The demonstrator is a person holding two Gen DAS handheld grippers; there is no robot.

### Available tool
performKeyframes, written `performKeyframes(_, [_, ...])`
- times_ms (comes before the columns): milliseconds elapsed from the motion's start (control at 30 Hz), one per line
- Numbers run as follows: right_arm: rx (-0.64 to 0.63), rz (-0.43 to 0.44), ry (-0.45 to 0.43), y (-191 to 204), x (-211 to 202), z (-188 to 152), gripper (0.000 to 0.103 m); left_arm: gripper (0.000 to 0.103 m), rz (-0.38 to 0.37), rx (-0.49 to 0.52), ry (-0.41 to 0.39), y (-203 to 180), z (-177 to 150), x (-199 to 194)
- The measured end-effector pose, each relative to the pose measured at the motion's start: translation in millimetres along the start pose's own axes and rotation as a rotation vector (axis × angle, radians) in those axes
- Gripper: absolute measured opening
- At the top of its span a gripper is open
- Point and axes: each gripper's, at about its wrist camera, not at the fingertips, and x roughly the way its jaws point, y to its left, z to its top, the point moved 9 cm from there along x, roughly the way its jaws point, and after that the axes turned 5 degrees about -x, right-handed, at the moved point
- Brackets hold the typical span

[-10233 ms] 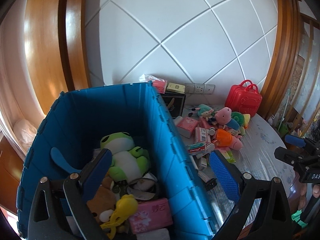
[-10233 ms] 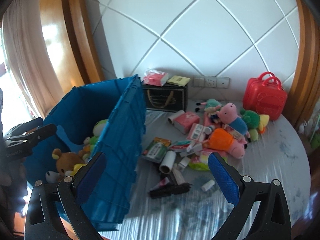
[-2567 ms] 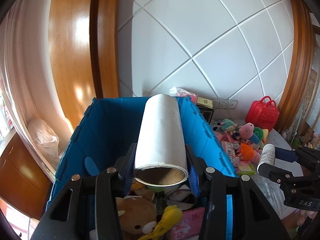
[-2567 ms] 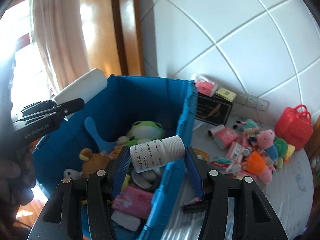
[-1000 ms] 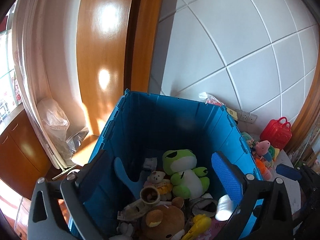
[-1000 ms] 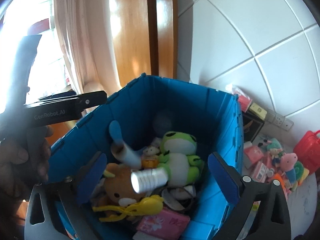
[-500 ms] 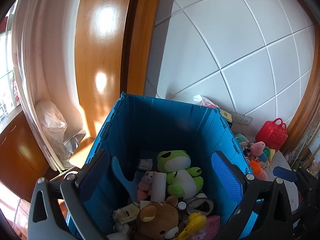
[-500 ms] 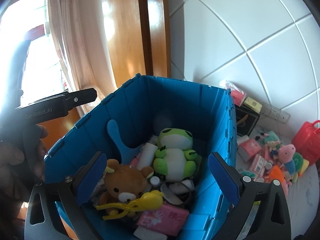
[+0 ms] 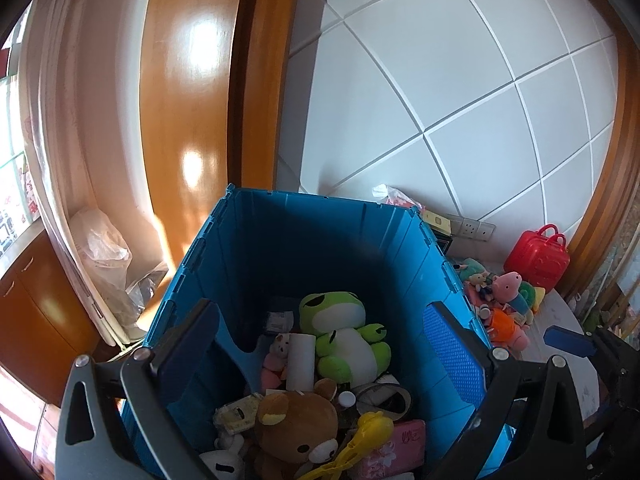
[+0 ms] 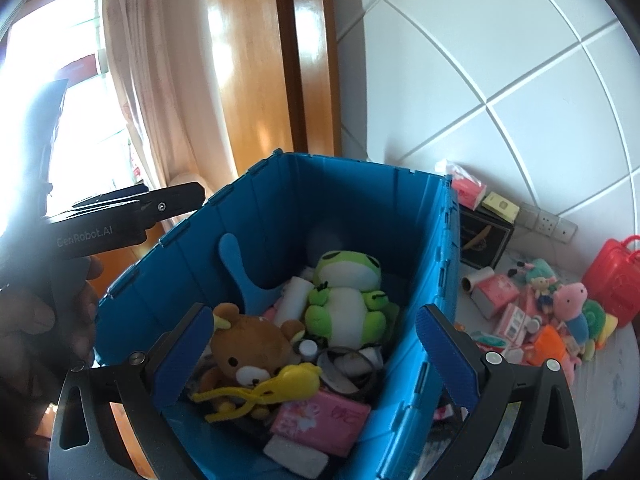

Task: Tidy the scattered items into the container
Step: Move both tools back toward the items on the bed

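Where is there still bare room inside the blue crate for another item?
Little floor shows in the blue crate. The emptiest pocket is the far corner behind the green frog plush, under the back wall. The near half, around the brown bear, yellow toy and pink packet, is crowded.

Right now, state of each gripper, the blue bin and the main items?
left gripper: open, empty, above the bin
right gripper: open, empty, above the bin
blue plastic crate: open-topped, partly filled
white paper roll: lying in the crate beside the frog
green frog plush: lying on its back in the crate
pink pig plush: on the table, outside the crate
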Motion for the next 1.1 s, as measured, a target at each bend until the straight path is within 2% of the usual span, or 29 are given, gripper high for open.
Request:
performKeyframes(200, [0.018, 0.000, -0.012, -22, -17, -12, 0.103, 0.103, 0.001, 0.018, -0.010, -30, -6, -5])
performKeyframes(367, [0.049, -0.009, -0.030, -56, -36, -21, 0.103, 0.103, 0.010, 0.031, -0.020, -65, -8, -10])
performKeyframes(600, [0.122, -0.071, -0.060, -143, -78, -38, 0.103, 0.103, -0.006, 0.046, -0.022, -137, -17, -11])
performKeyframes(800, [0.183, -0.117, -0.036, -217, -105, -71, 0.103, 0.103, -0.025, 0.090, 0.011, -208, -36, 0])
performKeyframes(1100, [0.220, -0.132, -0.003, -288, -135, -115, 0.103, 0.103, -0.043, 0.117, 0.049, -292, -65, 16])
